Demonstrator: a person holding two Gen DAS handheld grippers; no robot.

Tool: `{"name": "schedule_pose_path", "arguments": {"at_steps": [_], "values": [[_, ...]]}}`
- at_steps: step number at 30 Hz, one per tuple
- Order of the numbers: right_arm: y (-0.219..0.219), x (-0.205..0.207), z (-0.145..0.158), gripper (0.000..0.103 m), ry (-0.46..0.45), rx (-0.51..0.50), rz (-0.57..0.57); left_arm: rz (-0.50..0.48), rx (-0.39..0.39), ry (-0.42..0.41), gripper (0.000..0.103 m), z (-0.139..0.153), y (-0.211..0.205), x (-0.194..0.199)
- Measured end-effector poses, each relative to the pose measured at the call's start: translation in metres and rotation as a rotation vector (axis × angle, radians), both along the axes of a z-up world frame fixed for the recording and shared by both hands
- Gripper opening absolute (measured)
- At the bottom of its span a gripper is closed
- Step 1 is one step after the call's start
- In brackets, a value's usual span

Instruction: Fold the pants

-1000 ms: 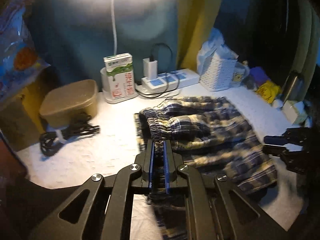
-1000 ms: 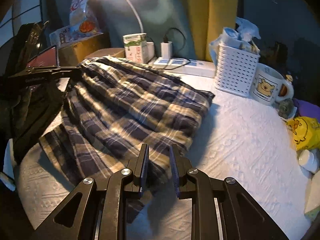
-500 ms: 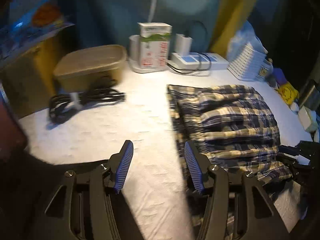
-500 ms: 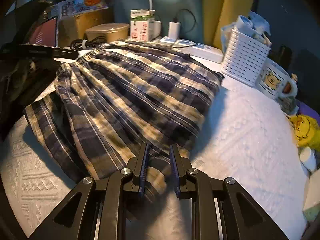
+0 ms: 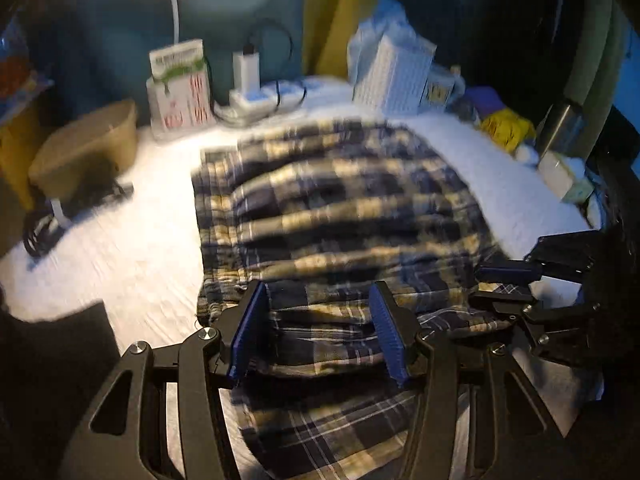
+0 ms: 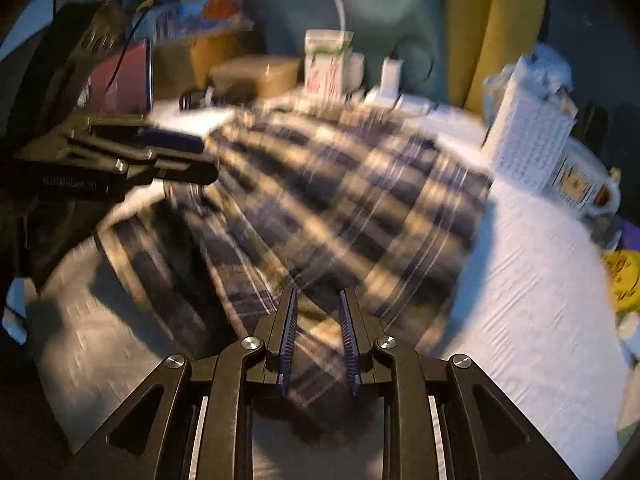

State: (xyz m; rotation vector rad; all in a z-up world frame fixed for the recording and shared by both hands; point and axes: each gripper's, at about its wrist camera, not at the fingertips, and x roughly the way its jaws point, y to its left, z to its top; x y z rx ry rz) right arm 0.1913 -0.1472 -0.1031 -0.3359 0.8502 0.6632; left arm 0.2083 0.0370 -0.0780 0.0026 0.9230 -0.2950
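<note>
The plaid pants (image 5: 344, 208) lie on the white table cover (image 5: 120, 248), already folded over so that an upper layer rests on a lower one. The picture is blurred, so the small details of the cloth are not clear.

The left gripper (image 5: 318, 300) hangs over the near edge of the fold. Its 2 blue pads (image 5: 248, 332) stand well apart and the plaid cloth shows in the wide gap between them, but the pads do not press on it. In the right wrist view the same gripper enters from the left side, above the far corner of the pants.

The right gripper (image 6: 318, 304) is at the opposite side of the pants. Its jaws are narrow, with only a small gap, and a fold of the plaid fabric sits between the 2 pads (image 6: 289, 332), pinched there. In the left wrist view this gripper (image 5: 486, 286) reaches in from the right and touches the edge of the cloth.

Behind the pants stand a milk carton (image 5: 180, 88), a white power strip (image 5: 264, 98) with a charger, and a white basket (image 5: 394, 76). A tan container (image 5: 88, 144) is at the left, with a black cable (image 5: 44, 224) near it.
</note>
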Motion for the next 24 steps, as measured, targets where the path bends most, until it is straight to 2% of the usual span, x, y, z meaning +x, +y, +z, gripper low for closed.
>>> {"name": "schedule_pose_path", "arguments": {"at_steps": [6, 9, 13, 16, 18, 19, 20, 24], "values": [[-0.020, -0.021, -0.004, 0.023, 0.024, 0.027, -0.004, -0.016, 0.025, 0.048, 0.053, -0.015, -0.002, -0.015], [-0.028, -0.027, -0.003, 0.023, 0.025, 0.026, 0.004, -0.016, 0.040, 0.047, 0.053, -0.013, 0.001, -0.026], [-0.034, -0.032, 0.003, 0.023, 0.035, 0.005, 0.024, -0.003, 0.054, 0.004, 0.053, 0.005, 0.009, -0.032], [-0.045, -0.025, 0.019, 0.024, 0.013, 0.031, 0.034, 0.018, 0.064, -0.048, 0.054, 0.024, 0.021, -0.028], [-0.054, -0.016, 0.034, 0.047, -0.028, 0.043, 0.005, 0.017, 0.066, -0.072, 0.054, 0.031, 0.025, -0.019], [-0.059, -0.006, 0.041, 0.077, -0.049, 0.053, -0.014, 0.015, 0.073, -0.082, 0.054, 0.034, 0.025, -0.013], [-0.062, 0.000, 0.046, 0.090, -0.064, 0.059, -0.027, 0.010, 0.079, -0.091, 0.054, 0.036, 0.025, -0.007], [-0.063, 0.032, 0.057, 0.090, -0.126, 0.075, -0.041, -0.021, 0.073, -0.111, 0.054, 0.037, 0.022, 0.024]]}}
